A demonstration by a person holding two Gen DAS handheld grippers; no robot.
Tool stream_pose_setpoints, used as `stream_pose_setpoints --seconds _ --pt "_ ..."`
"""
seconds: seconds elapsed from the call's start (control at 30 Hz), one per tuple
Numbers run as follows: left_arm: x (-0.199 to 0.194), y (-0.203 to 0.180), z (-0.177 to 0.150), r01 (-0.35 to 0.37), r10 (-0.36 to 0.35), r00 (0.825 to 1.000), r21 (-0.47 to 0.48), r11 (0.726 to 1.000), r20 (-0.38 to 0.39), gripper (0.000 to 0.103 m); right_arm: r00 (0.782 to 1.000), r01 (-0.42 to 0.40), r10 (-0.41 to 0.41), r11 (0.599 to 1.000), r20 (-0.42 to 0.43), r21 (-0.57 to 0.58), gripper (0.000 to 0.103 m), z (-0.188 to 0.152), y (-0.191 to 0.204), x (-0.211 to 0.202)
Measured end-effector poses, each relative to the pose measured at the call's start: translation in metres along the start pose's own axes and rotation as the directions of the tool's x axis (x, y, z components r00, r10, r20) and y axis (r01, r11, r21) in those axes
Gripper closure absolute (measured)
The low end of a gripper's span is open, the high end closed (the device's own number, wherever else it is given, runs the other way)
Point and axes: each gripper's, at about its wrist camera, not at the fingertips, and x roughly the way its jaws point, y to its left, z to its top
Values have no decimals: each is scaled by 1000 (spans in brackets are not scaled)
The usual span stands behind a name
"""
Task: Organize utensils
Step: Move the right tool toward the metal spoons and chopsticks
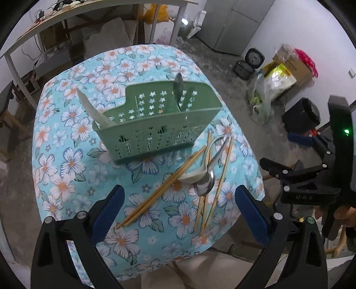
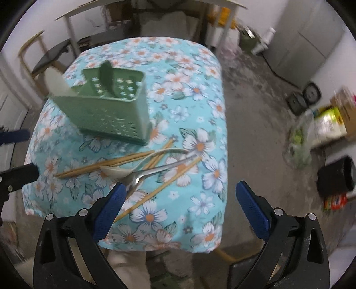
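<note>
Both pairs of jaws stand spread wide with nothing clamped. Left gripper (image 1: 179,206) hangs over the near end of the counter (image 1: 66,124), tipped steeply downward, its blue pads either side of the scattered utensils. Right gripper (image 2: 179,202) tilts down just as steeply at the counter's near right corner; its left pad (image 2: 111,206) sits just beside the metal spoon (image 2: 142,177), and contact cannot be judged. In the left wrist view the right gripper shows at 3 o'clock, a hand (image 1: 342,213) wrapped round its handle.

A green perforated utensil holder (image 1: 153,124) stands upright mid-counter on a blue floral cloth. One white spoon (image 1: 93,111) leans out of its end compartment at 10 o'clock, and a dark utensil (image 1: 179,85) rises from the opposite end. Loose bamboo chopsticks (image 1: 160,189) lie crossed at 5 o'clock from the holder, with another white spoon (image 1: 193,176) and the metal spoon atop them.

Around the counter: grey concrete floor, a long white table (image 1: 111,9) at 11 o'clock, a pale cabinet (image 1: 233,26) at 1 o'clock, bags and boxes (image 1: 280,75) at 2 o'clock.
</note>
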Motion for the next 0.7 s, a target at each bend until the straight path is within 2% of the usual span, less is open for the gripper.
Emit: stream_pose_setpoints --seconds 0.1,0.27,0.33,0.43,0.6,0.7 --pt "6 -5 -1 -34 35 999 26 999 -23 6 1000 -21 21 1000 4 -7 8 0 8 5" --pt "14 -7 -5 -70 74 996 65 995 -56 6 1000 -12 12 997 1 71 8 4 12 6" --pt "14 -2 -6 -72 75 995 55 996 -58 6 999 -26 29 994 -25 110 9 3 12 10" --pt "11 10 -6 -53 53 996 -5 999 -66 7 996 -56 69 980 -61 190 18 0 10 14" --pt "15 33 -5 27 -37 996 -131 991 -79 11 980 -127 178 903 -89 411 29 -12 -2 22" --pt "23 47 -5 94 -118 989 -234 968 -91 18 972 -138 218 835 -90 533 37 -24 -8 28"
